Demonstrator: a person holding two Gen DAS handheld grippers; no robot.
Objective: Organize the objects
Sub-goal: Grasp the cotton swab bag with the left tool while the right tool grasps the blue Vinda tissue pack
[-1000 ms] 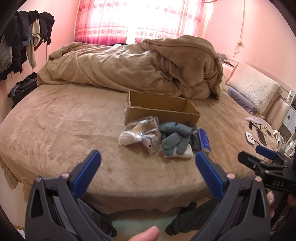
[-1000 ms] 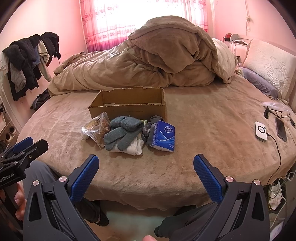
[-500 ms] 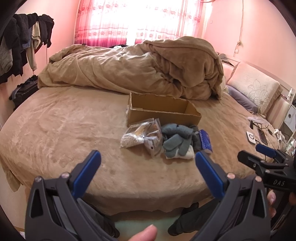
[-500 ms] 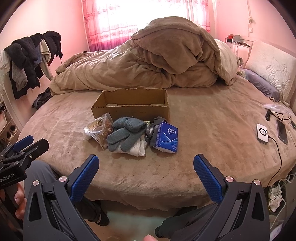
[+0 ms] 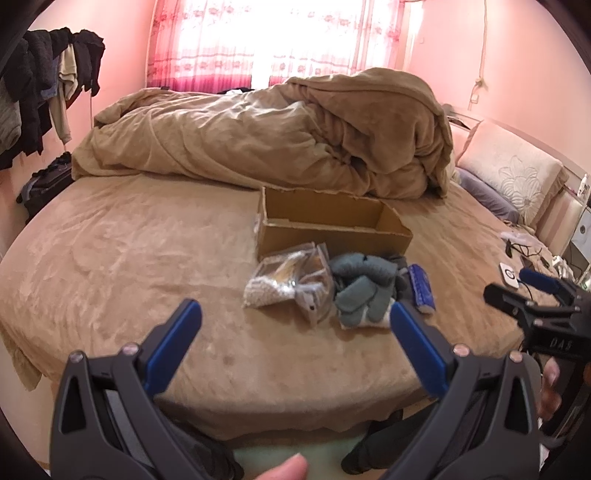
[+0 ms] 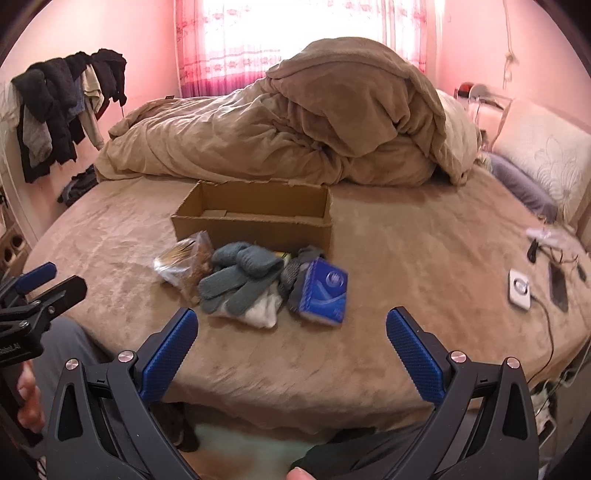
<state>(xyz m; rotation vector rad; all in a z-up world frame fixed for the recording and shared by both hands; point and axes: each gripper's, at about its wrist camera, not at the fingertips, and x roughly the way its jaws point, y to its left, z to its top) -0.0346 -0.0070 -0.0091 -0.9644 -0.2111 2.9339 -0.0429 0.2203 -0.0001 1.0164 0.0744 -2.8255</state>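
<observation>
In the left wrist view, the left gripper (image 5: 295,325) hung short of the bed's edge, its jaws spread wide and holding nothing. The cardboard box (image 5: 332,230) stood open on the brown bedspread (image 5: 129,251). What showed of its inside looked empty, so the sorting seemed not yet begun. Just in front of the box lay the pile: clear plastic bags (image 5: 288,282), grey gloves (image 5: 362,284) and a blue packet (image 5: 421,286) at the gloves' far side.

In the right wrist view, the right gripper (image 6: 291,334) also hovered with jaws apart and empty, facing that pile. Behind the box a rumpled duvet (image 6: 295,136) was heaped under a curtained window (image 6: 295,33). Clothes (image 6: 62,110) hung well left of the box; a phone and charger (image 6: 521,290) lay well right of it.
</observation>
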